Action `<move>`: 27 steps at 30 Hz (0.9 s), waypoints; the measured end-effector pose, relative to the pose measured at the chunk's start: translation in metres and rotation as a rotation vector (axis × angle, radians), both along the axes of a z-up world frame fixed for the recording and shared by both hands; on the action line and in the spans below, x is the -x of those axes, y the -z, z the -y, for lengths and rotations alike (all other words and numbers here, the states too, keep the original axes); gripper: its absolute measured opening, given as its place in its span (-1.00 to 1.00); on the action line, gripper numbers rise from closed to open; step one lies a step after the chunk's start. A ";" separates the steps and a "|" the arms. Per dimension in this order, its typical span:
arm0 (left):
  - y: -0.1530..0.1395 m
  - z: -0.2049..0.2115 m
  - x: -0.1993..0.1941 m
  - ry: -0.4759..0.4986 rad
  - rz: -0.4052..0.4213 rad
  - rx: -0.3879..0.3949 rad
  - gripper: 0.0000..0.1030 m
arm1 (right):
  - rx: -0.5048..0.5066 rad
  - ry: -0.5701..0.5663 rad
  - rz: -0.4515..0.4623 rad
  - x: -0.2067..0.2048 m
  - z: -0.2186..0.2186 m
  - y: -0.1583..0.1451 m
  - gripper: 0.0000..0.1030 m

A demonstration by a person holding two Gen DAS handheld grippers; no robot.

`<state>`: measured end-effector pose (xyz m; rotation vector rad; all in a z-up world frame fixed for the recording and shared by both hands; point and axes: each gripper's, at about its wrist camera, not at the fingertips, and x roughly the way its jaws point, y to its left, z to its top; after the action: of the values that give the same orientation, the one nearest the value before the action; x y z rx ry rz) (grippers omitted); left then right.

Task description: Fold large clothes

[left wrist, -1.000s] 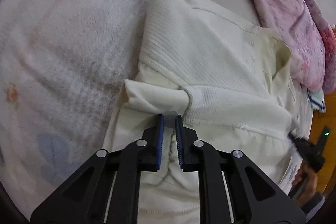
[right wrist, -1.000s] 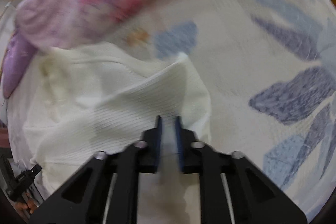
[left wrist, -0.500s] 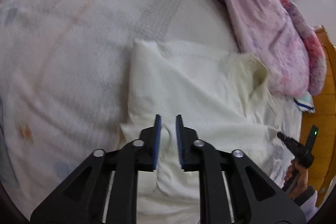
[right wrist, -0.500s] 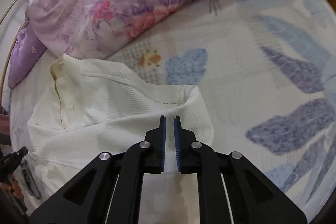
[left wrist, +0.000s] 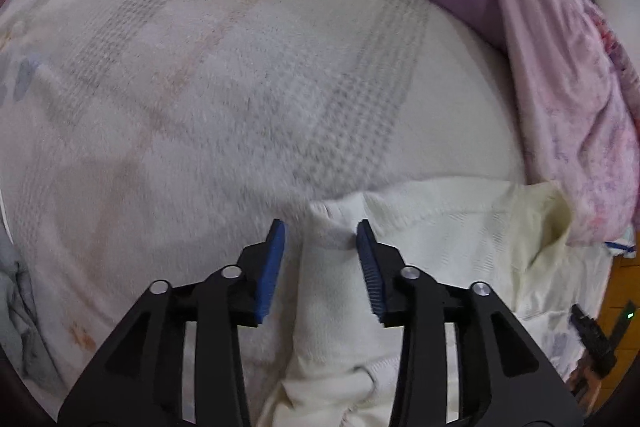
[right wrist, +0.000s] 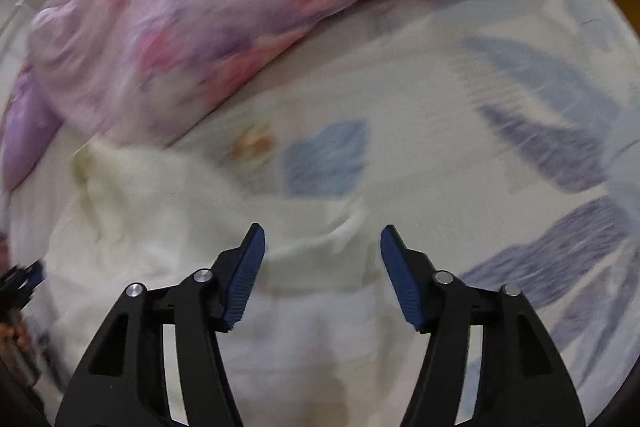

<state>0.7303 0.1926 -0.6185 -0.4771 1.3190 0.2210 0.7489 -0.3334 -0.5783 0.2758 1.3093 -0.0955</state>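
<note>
Cream knit garment (left wrist: pixel 440 239), folded, on bedspread (left wrist: pixel 200 107)

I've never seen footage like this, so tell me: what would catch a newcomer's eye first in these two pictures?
Probably the black tongs with blue pads that fill the bottom of each picture, the left tongs and the right tongs, both opening with nothing pinched. Below them a cream sweater lies on the pale patterned bed cover. A pink floral quilt is heaped along the far side of the bed.
</note>
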 end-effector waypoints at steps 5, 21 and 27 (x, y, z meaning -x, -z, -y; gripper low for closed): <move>0.021 0.006 -0.015 0.017 -0.073 -0.010 0.01 | -0.035 0.047 -0.113 -0.015 0.011 0.034 0.09; -0.026 0.057 -0.013 0.215 -0.005 -0.213 -0.84 | -0.074 -0.056 0.028 0.015 -0.022 -0.019 -0.90; -0.072 0.074 0.016 0.235 0.094 -0.203 -0.85 | -0.132 -0.061 0.118 0.052 -0.010 -0.061 -0.91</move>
<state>0.7145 0.1186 -0.5461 -0.1568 1.2339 0.1328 0.6970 -0.3237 -0.5171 0.3486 1.2069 0.0585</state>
